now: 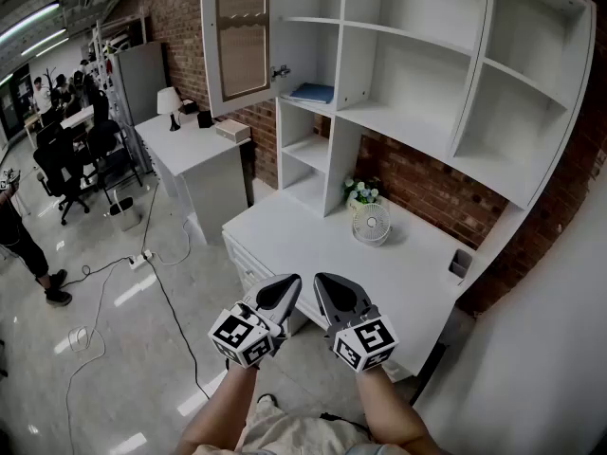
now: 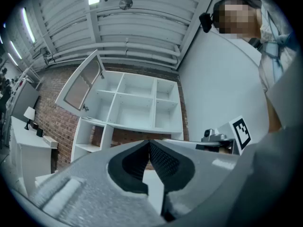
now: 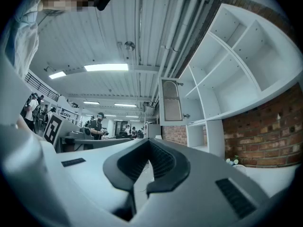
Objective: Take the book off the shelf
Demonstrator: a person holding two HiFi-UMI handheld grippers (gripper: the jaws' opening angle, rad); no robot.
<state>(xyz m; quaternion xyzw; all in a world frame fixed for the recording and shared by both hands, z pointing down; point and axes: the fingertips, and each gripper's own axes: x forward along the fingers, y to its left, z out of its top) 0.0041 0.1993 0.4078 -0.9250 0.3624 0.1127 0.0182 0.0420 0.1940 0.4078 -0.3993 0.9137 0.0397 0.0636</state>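
Left tool [image 1: 291, 280] hovers closed, well apart from the book [image 1: 312, 92].

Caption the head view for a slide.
Left gripper and right gripper, both shut, hover before the white desk; the blue book lies on the shelf.

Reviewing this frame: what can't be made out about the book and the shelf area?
- Head view: blue book, too small to read its cover.
- Head view: shelf unit, top cut off by the picture's edge.
- Head view: dark thing at the right edge of the desk, too small to identify.
- Left gripper view: the left gripper hides most of the desk with its own body.
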